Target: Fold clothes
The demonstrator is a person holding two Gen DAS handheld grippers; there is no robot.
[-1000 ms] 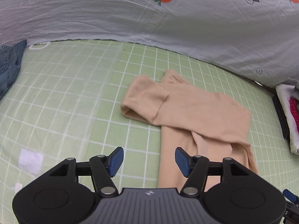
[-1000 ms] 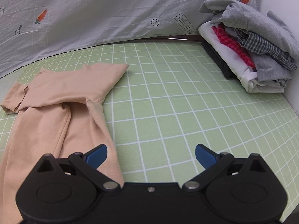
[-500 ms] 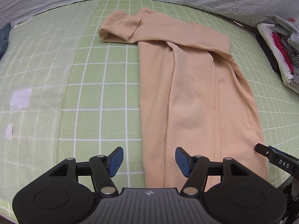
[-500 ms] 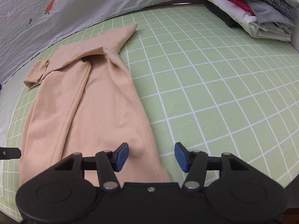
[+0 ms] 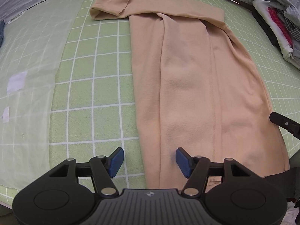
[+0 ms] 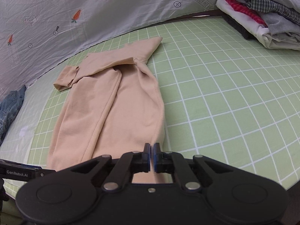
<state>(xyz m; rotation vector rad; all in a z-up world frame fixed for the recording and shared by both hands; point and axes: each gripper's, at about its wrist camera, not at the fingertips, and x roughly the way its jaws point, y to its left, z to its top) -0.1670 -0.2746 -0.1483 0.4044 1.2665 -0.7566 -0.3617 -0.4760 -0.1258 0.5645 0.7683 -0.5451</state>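
Observation:
A beige long-sleeved garment [image 5: 196, 78] lies lengthwise on the green grid mat [image 5: 97, 78], its sides folded in and a sleeve across the far end. It also shows in the right wrist view [image 6: 116, 103]. My left gripper [image 5: 149, 162] is open above the garment's near left edge, its blue pads apart and empty. My right gripper [image 6: 151, 156] is shut at the garment's near right corner, pads together with the hem at them. The right gripper's body [image 5: 285, 123] shows at the right edge of the left wrist view.
A stack of folded clothes [image 6: 262, 20] sits at the far right on the mat. A denim piece [image 6: 11, 108] lies at the far left. A grey carrot-print sheet [image 6: 93, 15] hangs behind. White tape patches [image 5: 16, 82] lie on the pale left strip.
Both grippers pulled back to the garment's near end. My right gripper's jaws closed from wide open to shut at the near right corner. The left gripper stayed open.

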